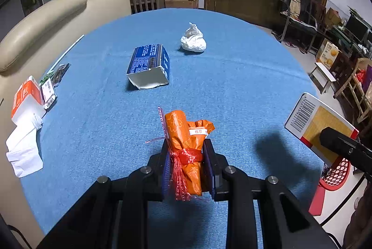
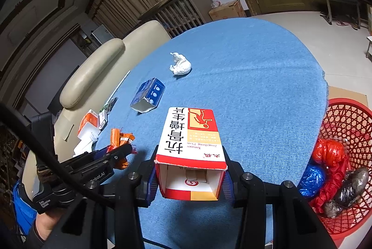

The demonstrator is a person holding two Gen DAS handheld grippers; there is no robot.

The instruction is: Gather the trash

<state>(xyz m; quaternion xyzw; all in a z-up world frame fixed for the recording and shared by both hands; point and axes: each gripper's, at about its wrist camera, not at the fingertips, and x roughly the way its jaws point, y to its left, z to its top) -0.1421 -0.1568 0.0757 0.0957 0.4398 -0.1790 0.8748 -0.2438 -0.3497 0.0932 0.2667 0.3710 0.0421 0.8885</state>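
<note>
Red-and-white carton lettered "抗骨增生片" between right gripper jaws; orange wrapper clamped in left gripper.

We see dim, cool indoor light from above, soft shadows on the blue tablecloth, strong fisheye bending with dark corners, and sharp focus without glare.

Four boxes, one tissue wad, one basket.
</note>
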